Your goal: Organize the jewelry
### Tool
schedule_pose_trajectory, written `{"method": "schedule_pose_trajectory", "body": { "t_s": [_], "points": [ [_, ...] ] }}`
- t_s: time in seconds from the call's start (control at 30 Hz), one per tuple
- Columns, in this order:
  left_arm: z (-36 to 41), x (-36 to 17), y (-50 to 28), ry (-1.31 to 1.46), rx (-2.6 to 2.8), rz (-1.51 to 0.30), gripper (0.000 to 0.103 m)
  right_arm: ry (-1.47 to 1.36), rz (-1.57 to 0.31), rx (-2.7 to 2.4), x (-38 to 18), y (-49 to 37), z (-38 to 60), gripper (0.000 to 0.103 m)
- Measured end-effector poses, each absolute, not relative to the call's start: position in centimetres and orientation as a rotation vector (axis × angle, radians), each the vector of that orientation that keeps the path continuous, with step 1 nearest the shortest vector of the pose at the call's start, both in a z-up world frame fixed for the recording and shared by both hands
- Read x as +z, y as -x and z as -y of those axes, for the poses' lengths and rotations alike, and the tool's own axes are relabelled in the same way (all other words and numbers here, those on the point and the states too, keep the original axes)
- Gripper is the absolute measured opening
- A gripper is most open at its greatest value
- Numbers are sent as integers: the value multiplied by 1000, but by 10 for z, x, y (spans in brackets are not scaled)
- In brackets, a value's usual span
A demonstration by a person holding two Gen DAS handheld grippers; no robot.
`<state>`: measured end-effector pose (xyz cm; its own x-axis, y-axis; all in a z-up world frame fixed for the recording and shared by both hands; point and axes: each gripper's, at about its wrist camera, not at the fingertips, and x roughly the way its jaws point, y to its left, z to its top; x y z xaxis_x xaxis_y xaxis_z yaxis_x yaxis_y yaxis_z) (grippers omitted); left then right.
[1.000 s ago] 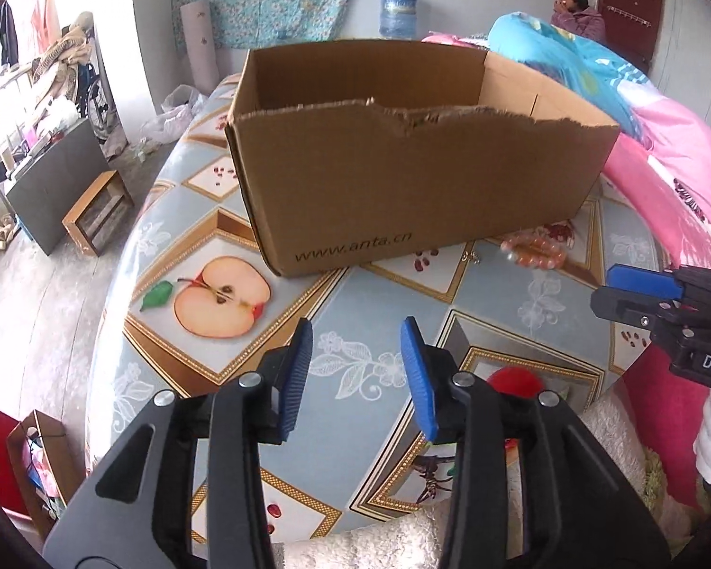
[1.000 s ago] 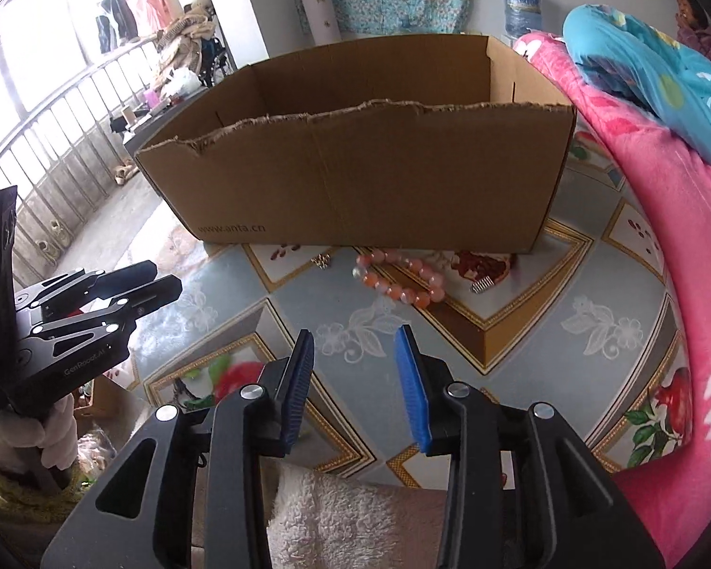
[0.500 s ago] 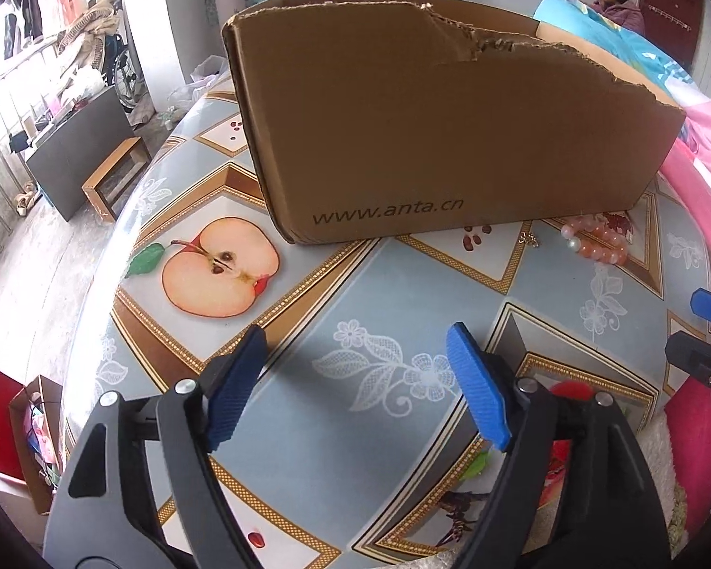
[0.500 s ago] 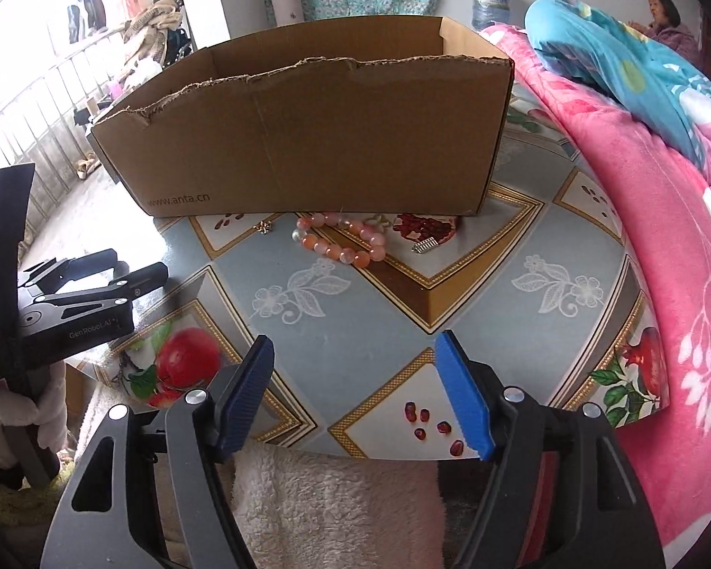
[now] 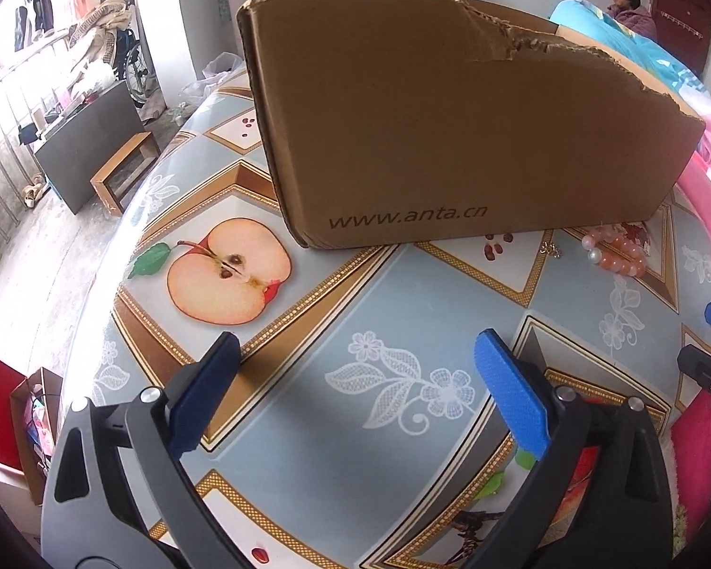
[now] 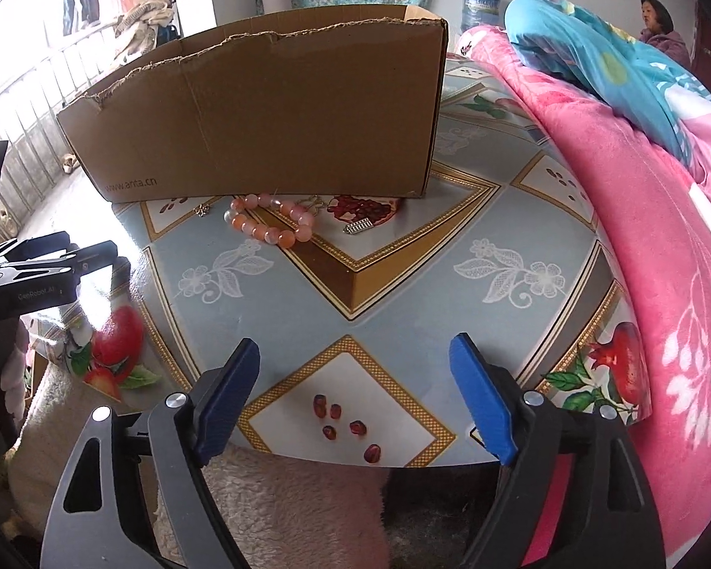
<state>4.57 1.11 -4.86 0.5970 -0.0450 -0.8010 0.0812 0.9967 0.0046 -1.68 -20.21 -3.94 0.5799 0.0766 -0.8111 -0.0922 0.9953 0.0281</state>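
while the bead bracelet lies on the patterned tablecloth just in front of the cardboard box, we hold nothing in either tool. close around it sit a small gold charm, a thin gold piece touching or nearly touching the beads, and a little silver clasp to its right. from the left wrist the bracelet shows at the far right by the box's front corner.

a second ago both pairs of blue pads stood narrow; now our right gripper and left gripper are spread wide, and both have drawn nearer the table and box. we read that as readying for a first pick, with the right one better lined up on the beads. all the jewelry seems to be outside the box, so the sorting looks barely begun.
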Motion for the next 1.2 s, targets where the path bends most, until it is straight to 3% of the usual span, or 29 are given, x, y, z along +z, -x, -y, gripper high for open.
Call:
{"method": "schedule_pose_trajectory", "body": {
  "t_s": [0.27, 0.5, 1.2],
  "points": [
    [-7, -46, -47, -27, -42, -946, 96, 21, -951, 138, -43, 16, 195, 97],
    [-8, -45, -53, -29, -55, -968, 96, -77, -964, 106, -42, 11, 201, 97],
    [-10, -47, -52, -47, -92, -935, 96, -7, -982, 25, -48, 6, 188, 97]
  ]
}}
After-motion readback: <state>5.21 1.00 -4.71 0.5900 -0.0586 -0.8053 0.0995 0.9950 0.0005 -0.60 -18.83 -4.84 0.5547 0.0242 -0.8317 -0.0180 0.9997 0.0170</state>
